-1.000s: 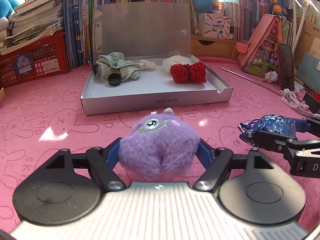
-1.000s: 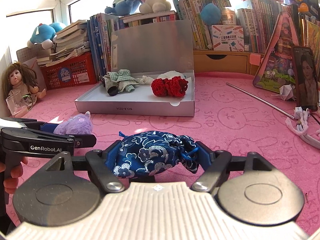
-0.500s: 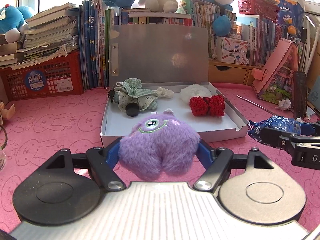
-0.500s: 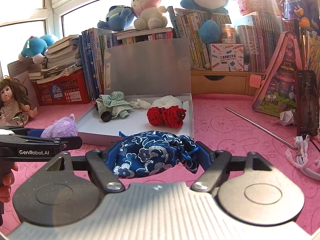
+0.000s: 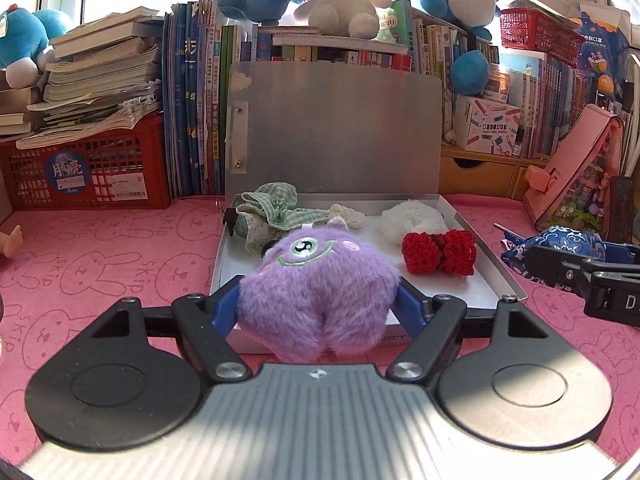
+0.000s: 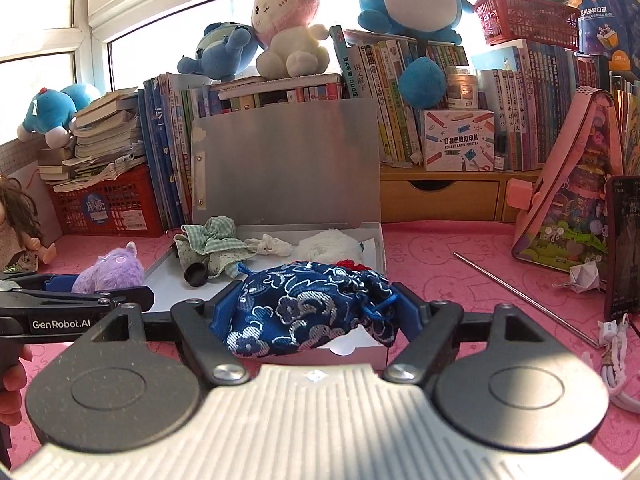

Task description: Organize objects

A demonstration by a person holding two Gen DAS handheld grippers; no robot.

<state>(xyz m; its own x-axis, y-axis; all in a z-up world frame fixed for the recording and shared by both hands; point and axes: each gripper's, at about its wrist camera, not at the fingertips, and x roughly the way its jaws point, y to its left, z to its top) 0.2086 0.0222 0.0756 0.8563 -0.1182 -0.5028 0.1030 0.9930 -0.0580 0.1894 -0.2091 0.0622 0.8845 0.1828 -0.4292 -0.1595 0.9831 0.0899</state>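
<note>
My left gripper (image 5: 318, 304) is shut on a purple plush monster (image 5: 318, 292) and holds it just over the front edge of the open silver box (image 5: 506, 276). My right gripper (image 6: 310, 306) is shut on a blue embroidered pouch (image 6: 308, 308), lifted over the box's near right corner (image 6: 376, 236). The box holds a green checked cloth bundle (image 5: 272, 210), a white fluffy item (image 5: 414, 218) and a red crocheted bow (image 5: 438, 252). In the right wrist view the bow is almost hidden behind the pouch. Each gripper shows in the other's view: the right one (image 5: 560, 268), the left one (image 6: 104, 284).
The box's lid (image 5: 336, 128) stands upright against rows of books. A red basket (image 5: 84, 168) with stacked books is at the left, a doll (image 6: 18, 220) further left. A metal rod (image 6: 524, 296), a pink playhouse (image 6: 568, 208), a phone (image 6: 624, 244) and cables lie on the pink mat (image 5: 100, 264) at the right.
Both grippers have risen and advanced toward the box, each carrying its item. The plush and the pouch now hang over the box's front edge instead of above the mat before it.
</note>
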